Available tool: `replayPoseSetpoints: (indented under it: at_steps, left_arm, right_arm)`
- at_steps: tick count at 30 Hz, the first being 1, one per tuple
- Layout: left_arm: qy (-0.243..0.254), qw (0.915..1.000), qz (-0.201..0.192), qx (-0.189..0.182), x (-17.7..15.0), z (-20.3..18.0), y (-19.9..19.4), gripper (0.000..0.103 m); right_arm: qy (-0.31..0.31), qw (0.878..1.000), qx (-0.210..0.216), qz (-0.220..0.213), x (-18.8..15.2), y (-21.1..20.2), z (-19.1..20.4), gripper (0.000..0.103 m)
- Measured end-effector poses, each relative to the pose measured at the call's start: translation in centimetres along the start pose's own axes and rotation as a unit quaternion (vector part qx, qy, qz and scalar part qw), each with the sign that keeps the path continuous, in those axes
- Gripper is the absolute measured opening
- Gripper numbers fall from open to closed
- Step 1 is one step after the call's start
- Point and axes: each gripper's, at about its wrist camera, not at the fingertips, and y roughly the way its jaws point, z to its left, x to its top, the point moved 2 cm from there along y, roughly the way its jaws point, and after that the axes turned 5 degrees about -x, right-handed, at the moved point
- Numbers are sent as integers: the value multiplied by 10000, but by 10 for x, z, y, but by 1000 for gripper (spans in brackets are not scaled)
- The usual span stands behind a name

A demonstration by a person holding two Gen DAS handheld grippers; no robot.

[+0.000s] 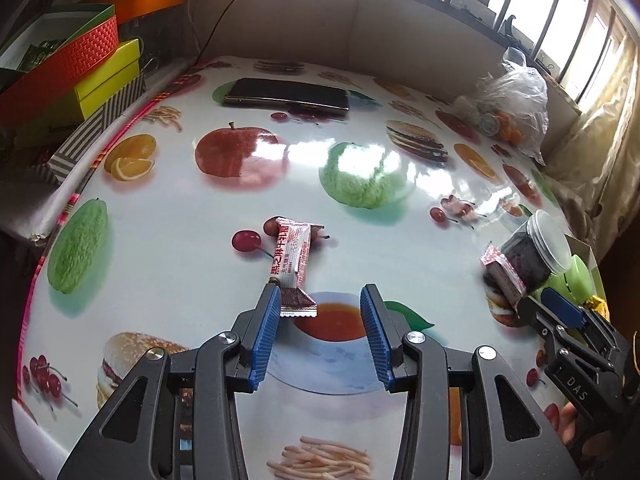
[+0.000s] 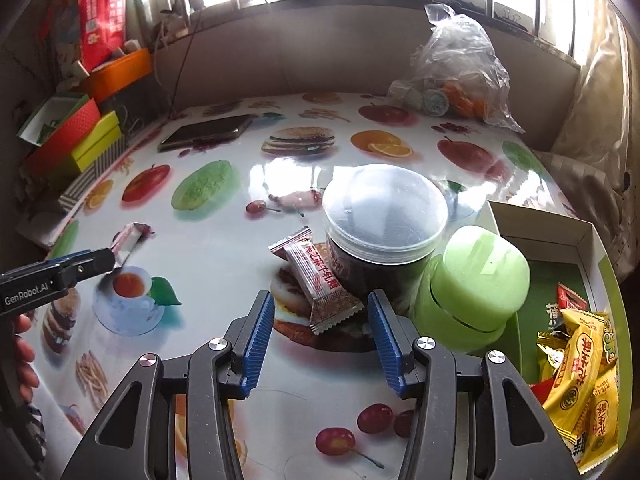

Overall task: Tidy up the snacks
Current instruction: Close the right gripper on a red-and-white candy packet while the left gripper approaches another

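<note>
A red-and-white wrapped snack bar [image 1: 294, 260] lies on the fruit-print tablecloth [image 1: 200, 240]. My left gripper [image 1: 322, 300] stands open just behind it, and the bar's near end lies by the left fingertip. In the right wrist view this bar [image 2: 128, 238] shows just beyond the left gripper [image 2: 107, 258]. A second wrapped bar [image 2: 320, 284] leans against a clear-lidded jar of dark contents [image 2: 384, 224]. My right gripper [image 2: 320, 308] is open, and that bar's near end lies between its fingertips without the pads pressing on it. The left wrist view also shows the right gripper [image 1: 538, 306], this bar [image 1: 504, 276] and the jar [image 1: 528, 256].
A green round container [image 2: 472, 284] stands right of the jar. A white box [image 2: 540, 236] at the right edge holds yellow snack packets [image 2: 580, 372]. A phone [image 1: 286, 96] lies at the back, a plastic bag [image 2: 460, 72] back right, and stacked coloured boxes [image 1: 80, 76] stand to the left.
</note>
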Motion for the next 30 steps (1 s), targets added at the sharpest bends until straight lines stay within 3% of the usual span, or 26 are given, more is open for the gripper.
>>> replayPoseSetpoints:
  at_steps: [3,10,14,19,25,30]
  left_arm:
    - [-29,10000,6,-28,1,3,2,43]
    - [-101,9999,33,-50,4,7,7,43]
    - [-61,9999,33,-98,4,6,8,43]
    - [-109,9999,63,-93,5,8,12,43]
    - [-124,9999,74,-86,6,11,14,43]
    - [-84,9999,82,-73,7,12,16,43]
  right_arm:
    - [-56,10000,-25,71,2,8,3,48]
    - [-235,9986,465,70,0,8,20,48]
    - [-103,9997,112,-183,5,2,9,48]
    - [-145,9998,89,62,6,19,11,48]
    - [-293,9985,406,207,6,25,28,48]
    - [-157,9996,207,131,11,24,26,48]
